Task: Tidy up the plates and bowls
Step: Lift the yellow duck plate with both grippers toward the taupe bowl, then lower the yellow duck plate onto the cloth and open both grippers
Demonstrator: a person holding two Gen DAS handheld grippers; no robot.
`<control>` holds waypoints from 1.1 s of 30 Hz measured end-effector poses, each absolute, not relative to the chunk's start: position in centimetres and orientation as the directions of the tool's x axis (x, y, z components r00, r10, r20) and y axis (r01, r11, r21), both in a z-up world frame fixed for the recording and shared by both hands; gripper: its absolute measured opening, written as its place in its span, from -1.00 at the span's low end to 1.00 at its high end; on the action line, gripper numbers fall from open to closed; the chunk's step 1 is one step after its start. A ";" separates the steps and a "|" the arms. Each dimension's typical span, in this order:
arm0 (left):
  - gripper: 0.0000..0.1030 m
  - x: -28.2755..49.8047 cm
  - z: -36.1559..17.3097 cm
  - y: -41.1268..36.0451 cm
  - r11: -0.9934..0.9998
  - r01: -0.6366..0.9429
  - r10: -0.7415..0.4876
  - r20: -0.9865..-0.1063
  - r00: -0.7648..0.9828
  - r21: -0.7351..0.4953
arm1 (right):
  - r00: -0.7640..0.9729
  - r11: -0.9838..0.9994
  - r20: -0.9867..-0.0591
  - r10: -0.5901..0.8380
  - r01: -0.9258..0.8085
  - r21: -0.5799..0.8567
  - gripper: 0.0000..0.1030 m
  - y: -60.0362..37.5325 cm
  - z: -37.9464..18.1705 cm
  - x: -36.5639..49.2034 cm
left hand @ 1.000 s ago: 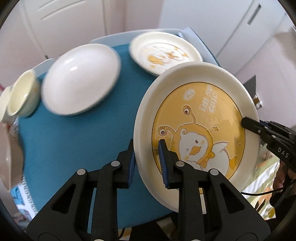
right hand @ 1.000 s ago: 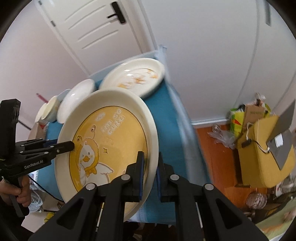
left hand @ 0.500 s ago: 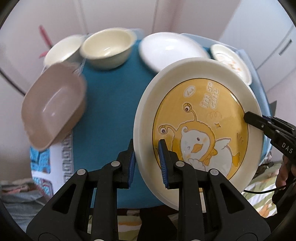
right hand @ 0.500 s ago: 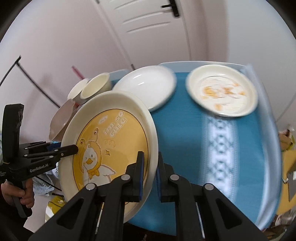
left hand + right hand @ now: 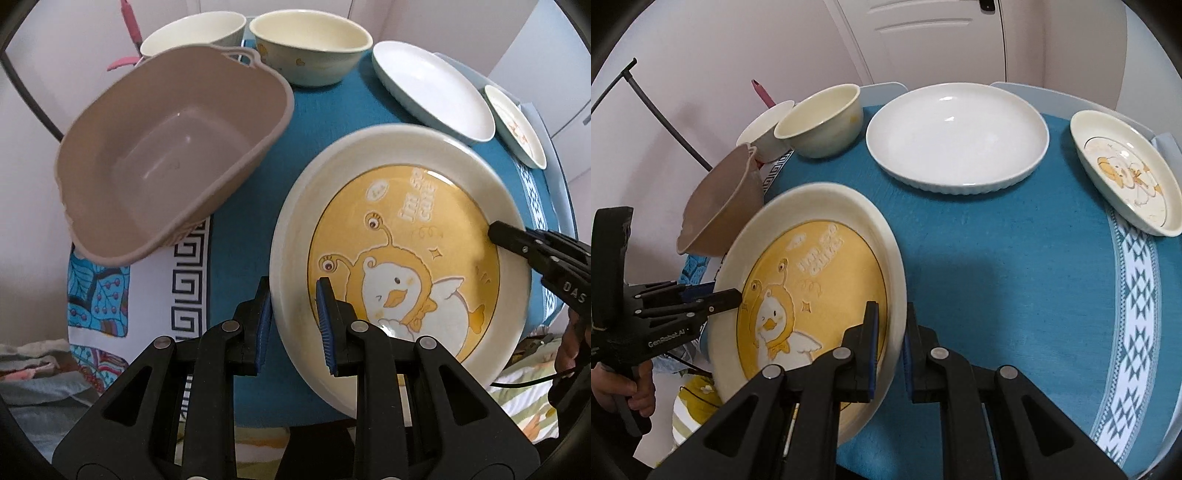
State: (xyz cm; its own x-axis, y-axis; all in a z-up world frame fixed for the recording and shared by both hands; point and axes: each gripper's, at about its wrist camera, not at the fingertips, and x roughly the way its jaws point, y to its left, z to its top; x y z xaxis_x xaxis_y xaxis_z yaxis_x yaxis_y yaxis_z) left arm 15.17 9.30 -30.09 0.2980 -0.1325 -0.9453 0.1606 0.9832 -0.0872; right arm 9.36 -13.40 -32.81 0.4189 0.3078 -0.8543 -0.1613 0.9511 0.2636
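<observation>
A large cream plate with a yellow duck picture [image 5: 402, 266] [image 5: 812, 280] hangs tilted above the blue tablecloth. My left gripper [image 5: 293, 325] is shut on its left rim, and my right gripper [image 5: 890, 347] is shut on the opposite rim. Each gripper shows in the other's view, the right one [image 5: 506, 236] and the left one [image 5: 727, 297]. A taupe plastic basin [image 5: 166, 158] [image 5: 724, 206] stands empty just left of the plate. Behind it are a cream bowl [image 5: 310, 48] [image 5: 822, 118] and a second bowl [image 5: 192, 33] [image 5: 764, 129].
A plain white plate [image 5: 432, 88] [image 5: 956, 136] and a smaller duck-print plate [image 5: 517, 125] [image 5: 1126, 170] lie on the blue tablecloth [image 5: 1015, 277]. A person's hand [image 5: 631, 387] holds the left gripper's handle. The table's near edge runs below both grippers.
Both grippers have carried the duck plate to the left across the table. The basin and bowls have come into close view; the white plate and small duck plate have slid off to the right.
</observation>
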 end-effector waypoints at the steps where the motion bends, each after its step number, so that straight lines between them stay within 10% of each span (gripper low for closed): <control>1: -0.60 15.2 -30.1 9.2 0.983 0.164 -0.131 -0.945 0.300 -0.085 | 0.419 0.952 -0.855 0.304 -0.158 0.261 -0.79 -13.4 -32.9 9.5; 28: -0.52 13.7 -25.8 8.0 0.989 0.146 -0.074 -0.924 0.375 -0.019 | 0.423 0.955 -0.858 0.293 -0.081 0.286 -0.79 -15.2 -30.8 8.1; 30: -0.37 13.2 -23.4 7.0 0.986 0.169 -0.082 -0.902 0.424 -0.010 | 0.453 0.957 -0.844 0.286 -0.094 0.274 -0.79 -15.5 -28.6 7.8; 33: 0.43 12.8 -19.5 5.1 0.982 0.190 -0.093 -0.846 0.525 0.010 | 0.501 0.964 -0.824 0.264 -0.115 0.240 -0.79 -16.2 -25.8 7.3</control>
State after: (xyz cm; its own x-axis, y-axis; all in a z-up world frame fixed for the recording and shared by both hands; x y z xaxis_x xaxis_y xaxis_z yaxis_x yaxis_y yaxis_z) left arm 12.78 5.13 -19.53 0.5248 -0.0932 -0.8461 0.1904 0.9816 0.0100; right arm 7.33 -16.17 -25.84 0.5006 0.2644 -0.8243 -0.1148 0.9641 0.2396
